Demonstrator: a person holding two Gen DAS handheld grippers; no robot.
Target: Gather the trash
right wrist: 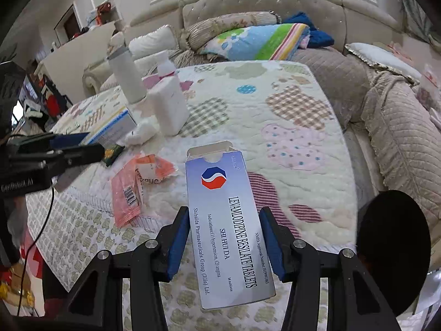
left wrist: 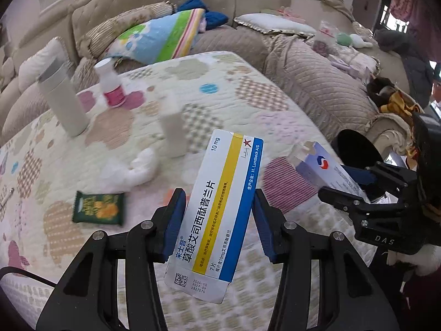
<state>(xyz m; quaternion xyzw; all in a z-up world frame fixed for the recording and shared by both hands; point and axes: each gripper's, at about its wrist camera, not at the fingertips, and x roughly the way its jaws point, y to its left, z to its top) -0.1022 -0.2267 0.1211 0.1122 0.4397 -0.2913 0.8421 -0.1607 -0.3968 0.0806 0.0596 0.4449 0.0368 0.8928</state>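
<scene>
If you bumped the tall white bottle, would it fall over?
Probably. The tall white bottle is narrow, upright, and stands on a soft quilt, so it looks tippy. Being round, it might then roll. Its weight can't be judged.

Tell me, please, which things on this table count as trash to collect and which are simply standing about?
Trash, likely:
escitalopram box, in left gripper
levamlodipine box, in right gripper
pink wrapper
green snack packet
crumpled tissue

Standing about:
white flask
pill bottle
white block

A patchwork quilt [right wrist: 289, 104] covers the bed, beige tufted headboard [right wrist: 264, 8] behind, quilted sofa [left wrist: 317, 82] alongside, pale panelled walls [right wrist: 132, 2].
</scene>
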